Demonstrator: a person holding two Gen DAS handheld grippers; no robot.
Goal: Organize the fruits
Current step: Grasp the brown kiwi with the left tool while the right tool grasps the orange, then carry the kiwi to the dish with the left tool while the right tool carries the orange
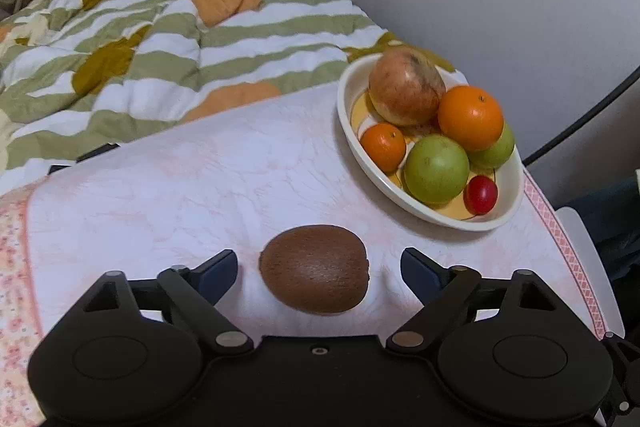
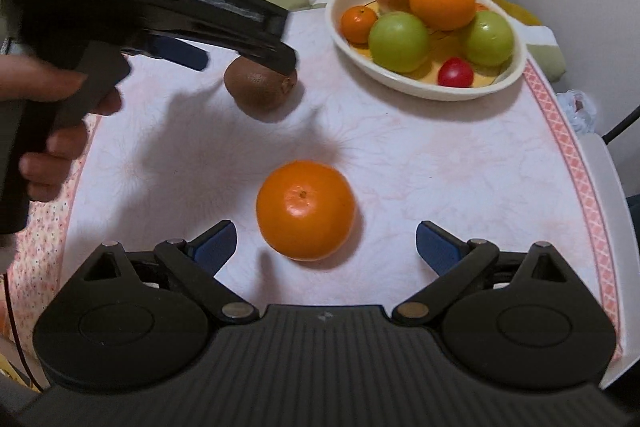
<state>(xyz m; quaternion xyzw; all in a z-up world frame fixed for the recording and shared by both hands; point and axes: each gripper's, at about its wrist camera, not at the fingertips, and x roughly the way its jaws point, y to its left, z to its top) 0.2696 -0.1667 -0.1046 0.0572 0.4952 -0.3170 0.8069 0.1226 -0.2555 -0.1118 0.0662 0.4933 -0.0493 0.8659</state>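
Between spread left jaws: kiwi (image 1: 314,269), seemingly untouched; orange (image 2: 305,210) between spread right jaws.

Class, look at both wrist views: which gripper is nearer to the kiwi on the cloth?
Left. The left gripper is open around the kiwi; the right gripper is farther back, open around the loose orange.
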